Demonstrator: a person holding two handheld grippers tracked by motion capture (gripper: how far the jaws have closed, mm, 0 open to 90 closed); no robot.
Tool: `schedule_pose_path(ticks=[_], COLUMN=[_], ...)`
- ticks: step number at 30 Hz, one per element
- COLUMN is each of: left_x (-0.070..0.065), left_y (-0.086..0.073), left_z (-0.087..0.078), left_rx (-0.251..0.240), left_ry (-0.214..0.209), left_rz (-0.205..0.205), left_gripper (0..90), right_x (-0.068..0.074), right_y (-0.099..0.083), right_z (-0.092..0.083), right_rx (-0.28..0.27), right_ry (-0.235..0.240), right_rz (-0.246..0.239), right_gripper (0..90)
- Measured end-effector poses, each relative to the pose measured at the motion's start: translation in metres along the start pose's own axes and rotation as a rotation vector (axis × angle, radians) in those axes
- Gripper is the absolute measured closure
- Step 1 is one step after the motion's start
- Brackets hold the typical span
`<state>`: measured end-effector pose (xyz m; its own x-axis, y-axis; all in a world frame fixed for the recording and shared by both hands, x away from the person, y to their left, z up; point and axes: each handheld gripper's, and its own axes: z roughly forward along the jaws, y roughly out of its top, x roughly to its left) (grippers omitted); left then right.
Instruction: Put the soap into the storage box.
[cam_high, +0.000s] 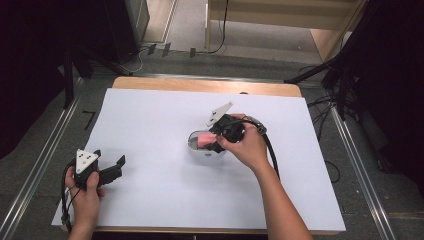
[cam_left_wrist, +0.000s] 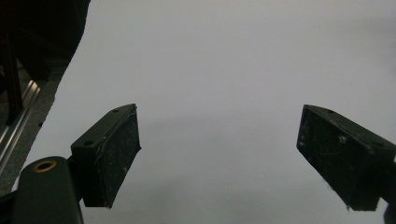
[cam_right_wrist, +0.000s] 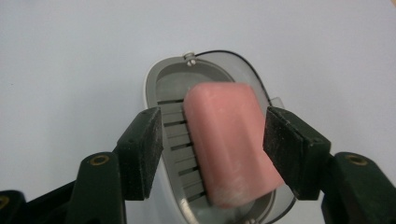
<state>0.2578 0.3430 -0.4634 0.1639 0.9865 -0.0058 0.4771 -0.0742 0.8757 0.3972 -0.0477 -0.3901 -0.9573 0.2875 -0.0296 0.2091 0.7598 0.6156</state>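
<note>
A pink soap bar (cam_right_wrist: 231, 142) lies tilted over the slatted floor of a white, grey-lined soap dish (cam_right_wrist: 166, 79) in the middle of the white sheet. My right gripper (cam_right_wrist: 214, 151) reaches down over the dish (cam_high: 196, 148), its jaws on either side of the soap (cam_high: 204, 139). The right pad (cam_right_wrist: 289, 151) touches the soap, while a strip of slats shows between the soap and the left pad (cam_right_wrist: 142, 151). My left gripper (cam_high: 111, 169) rests near the sheet's front left corner. It is open, and its pads (cam_left_wrist: 109, 156) have nothing between them.
A white sheet (cam_high: 150, 120) covers the wooden table. Metal rails (cam_high: 40, 165) run along both sides on the floor. Dark stands and cables (cam_high: 330, 75) crowd the far corners.
</note>
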Motion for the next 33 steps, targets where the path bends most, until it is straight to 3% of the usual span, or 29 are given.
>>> schedule_pose_path(ticks=[10, 15, 18, 21, 28, 33], left_x=[0.000, 0.000, 0.000, 0.000, 0.000, -0.001], left_y=[0.000, 0.000, 0.000, 0.000, 0.000, 0.000], left_z=[0.000, 0.000, 0.000, 0.000, 0.000, 0.000], left_rx=[0.000, 0.000, 0.000, 0.000, -0.001, -0.001], left_ry=[0.001, 0.001, 0.001, 0.002, 0.002, 0.003], left_rz=[0.001, 0.001, 0.001, 0.001, 0.001, 0.002], left_gripper=[14.1, 14.1, 14.1, 14.1, 14.1, 14.1], right_x=[0.002, 0.005, 0.006, 0.006, 0.008, 0.009], right_y=[-0.023, -0.033, -0.039, -0.046, -0.064, -0.077], right_z=[-0.014, -0.021, -0.025, -0.028, -0.034, -0.039], right_rx=[-0.027, -0.047, -0.075, -0.083, -0.088, -0.102], right_ry=[-0.017, -0.067, -0.098, -0.108, -0.173, -0.177], right_rz=[0.100, 0.152, 0.189, 0.225, 0.260, 0.289], right_gripper=[28.5, 14.3, 10.4, 0.1, 0.0, 0.0])
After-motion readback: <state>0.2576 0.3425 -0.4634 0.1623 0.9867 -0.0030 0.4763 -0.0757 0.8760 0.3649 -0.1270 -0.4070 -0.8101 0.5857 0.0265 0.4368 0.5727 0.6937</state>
